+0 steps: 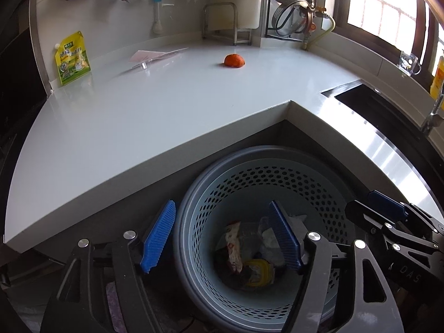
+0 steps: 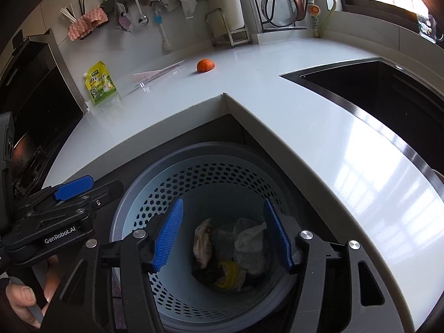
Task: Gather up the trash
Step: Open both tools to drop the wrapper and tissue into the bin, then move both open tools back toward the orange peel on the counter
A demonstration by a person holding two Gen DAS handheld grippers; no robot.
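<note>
We are holding our left gripper (image 1: 222, 236) and right gripper (image 2: 223, 233) released, nothing between the blue pads, over the round perforated pale-blue plastic bin (image 2: 194, 183) at lower centre, crumpled wrappers (image 2: 249, 244) lying inside. Farther up, an orange peel piece (image 1: 234, 60) and a yellow-green pouch (image 1: 72, 58) are sitting on the white desk (image 1: 166, 105).
</note>
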